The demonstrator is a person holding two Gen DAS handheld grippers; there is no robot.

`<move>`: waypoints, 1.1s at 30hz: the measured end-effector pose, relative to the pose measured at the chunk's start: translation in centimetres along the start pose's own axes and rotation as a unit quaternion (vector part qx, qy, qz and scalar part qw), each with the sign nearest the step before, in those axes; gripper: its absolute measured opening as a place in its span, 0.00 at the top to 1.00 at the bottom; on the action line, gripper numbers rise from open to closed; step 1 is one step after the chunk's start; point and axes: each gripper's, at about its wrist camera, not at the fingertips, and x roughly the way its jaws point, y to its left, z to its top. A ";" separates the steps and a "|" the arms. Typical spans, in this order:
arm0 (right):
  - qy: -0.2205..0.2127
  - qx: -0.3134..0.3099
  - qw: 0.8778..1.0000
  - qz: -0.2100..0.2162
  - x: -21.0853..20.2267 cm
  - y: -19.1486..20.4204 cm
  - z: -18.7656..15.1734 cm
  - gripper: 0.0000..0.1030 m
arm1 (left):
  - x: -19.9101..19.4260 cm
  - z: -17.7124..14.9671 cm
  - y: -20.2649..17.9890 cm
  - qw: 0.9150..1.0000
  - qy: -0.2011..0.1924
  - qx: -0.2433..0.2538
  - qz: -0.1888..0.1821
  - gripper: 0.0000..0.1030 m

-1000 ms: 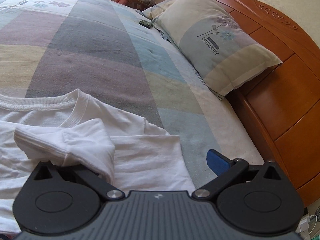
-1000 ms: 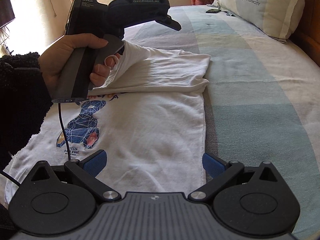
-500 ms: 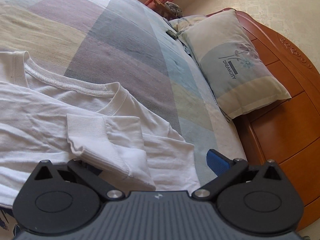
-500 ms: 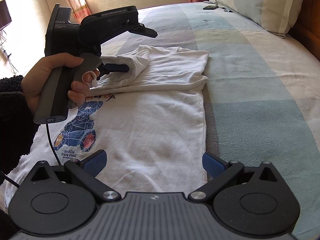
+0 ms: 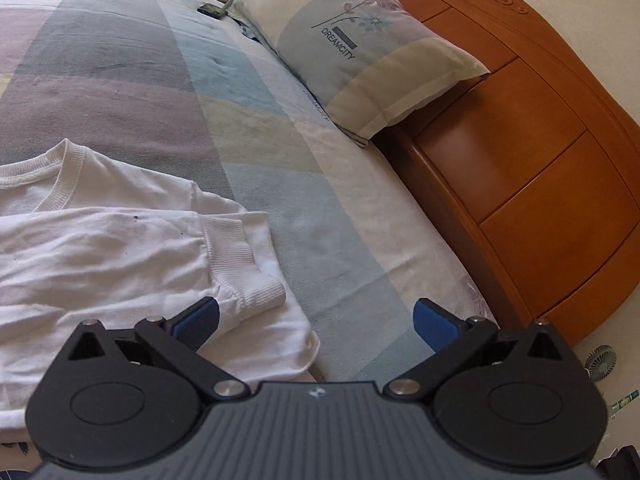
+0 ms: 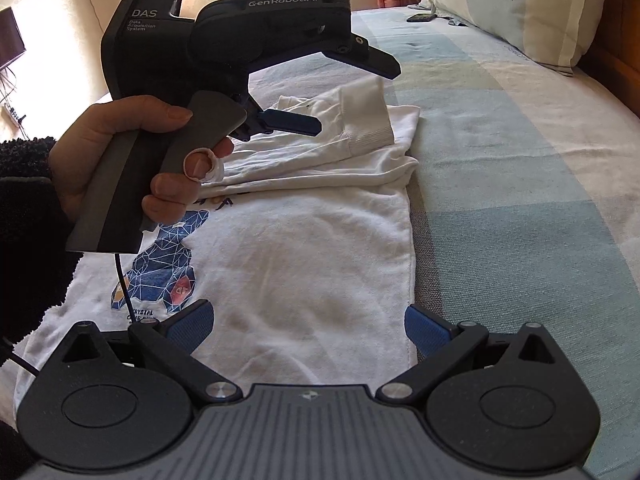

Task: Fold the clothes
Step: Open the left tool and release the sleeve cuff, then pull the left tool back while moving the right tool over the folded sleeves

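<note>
A white long-sleeved shirt [image 6: 304, 264] with a blue geometric print [image 6: 164, 264] lies flat on the bed. One sleeve is folded across the chest, its ribbed cuff [image 5: 244, 268] lying loose near the shirt's right edge; it also shows in the right wrist view [image 6: 366, 116]. My left gripper [image 5: 316, 318] is open and empty, just behind the cuff. In the right wrist view the left gripper [image 6: 340, 92] hovers over the folded sleeve. My right gripper [image 6: 308, 326] is open and empty over the shirt's lower part.
The bed has a striped pastel sheet [image 5: 260, 128]. A pillow [image 5: 360, 40] leans on the wooden headboard [image 5: 540, 140] at the right. A small dark phone-like object [image 5: 211, 9] lies by the pillow. A small fan [image 5: 600, 362] sits on the floor.
The left gripper held the sleeve cuff, carried it across the shirt, then opened and let it drop flat. The right gripper stayed open and nearly still.
</note>
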 end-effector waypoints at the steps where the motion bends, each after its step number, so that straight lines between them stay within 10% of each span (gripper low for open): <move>1: 0.000 0.000 1.000 0.001 0.1 0.0 0.0 0.00 | -0.4 -0.2 0.1 1.000 -0.001 0.004 0.006 0.01; 12: 0.001 0.023 0.999 0.044 0.8 -0.4 0.6 0.00 | -7.1 -4.0 5.2 0.989 0.001 0.039 0.145 0.01; 27: 0.040 -0.113 0.993 -0.025 3.8 3.8 -2.1 0.00 | -11.8 -5.3 9.3 0.988 -0.035 -0.028 0.150 0.01; 33: 0.070 -0.059 0.996 0.009 3.0 2.4 -0.4 0.00 | -14.4 -5.7 7.4 0.985 -0.049 0.013 0.163 0.01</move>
